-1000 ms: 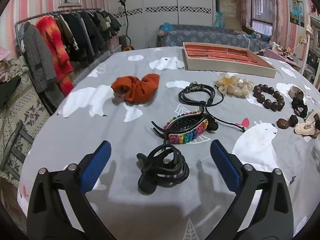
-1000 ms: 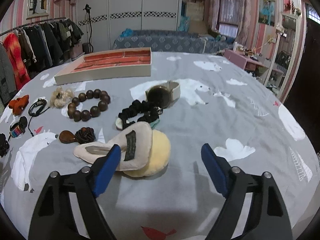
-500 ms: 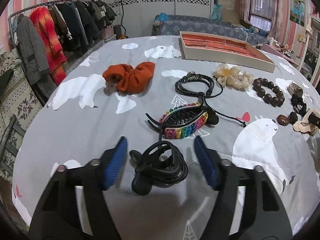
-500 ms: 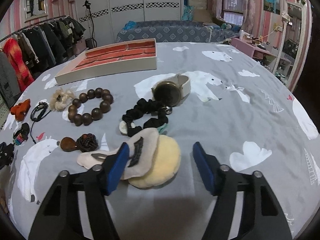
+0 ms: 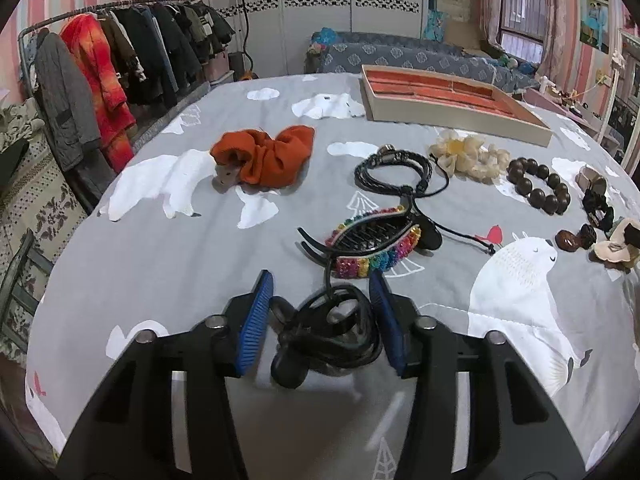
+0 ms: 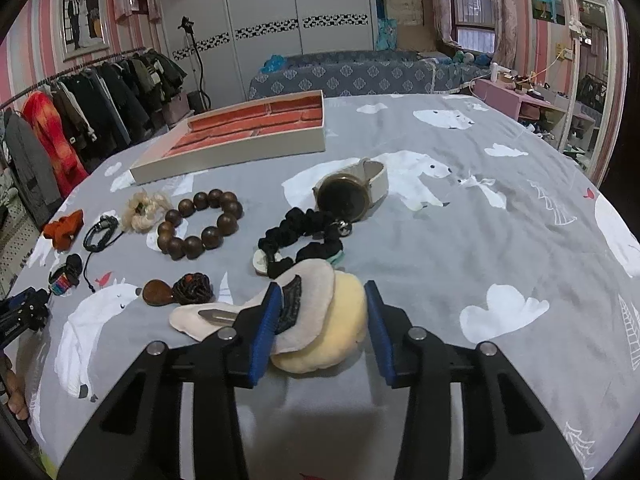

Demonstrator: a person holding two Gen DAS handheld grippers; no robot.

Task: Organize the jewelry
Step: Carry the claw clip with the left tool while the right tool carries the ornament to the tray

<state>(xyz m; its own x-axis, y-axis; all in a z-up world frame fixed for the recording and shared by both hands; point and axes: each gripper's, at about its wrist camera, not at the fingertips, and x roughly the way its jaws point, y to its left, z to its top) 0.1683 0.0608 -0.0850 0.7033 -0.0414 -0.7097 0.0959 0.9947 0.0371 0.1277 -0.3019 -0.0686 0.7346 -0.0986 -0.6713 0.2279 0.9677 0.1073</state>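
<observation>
Left wrist view: the left hand-held gripper (image 5: 322, 320) has just been closing around the black hair clip (image 5: 328, 330), its right pad touching, its left pad just apart. Beyond the clip lie the rainbow claw clip (image 5: 370, 242) and orange scrunchie (image 5: 266, 156). Right wrist view alone shows the watch (image 6: 352, 194); the right hand-held gripper (image 6: 320, 320), also just closing, brackets the plush hair clip (image 6: 320, 320), with contact uncertain. The tray (image 6: 240, 148) stands beyond.

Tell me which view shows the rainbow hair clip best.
The left wrist view: the rainbow hair clip lies large and sharp just beyond the left claw, teeth and beads visible. In the right wrist view it is a tiny, partly hidden shape at the left edge.
</observation>
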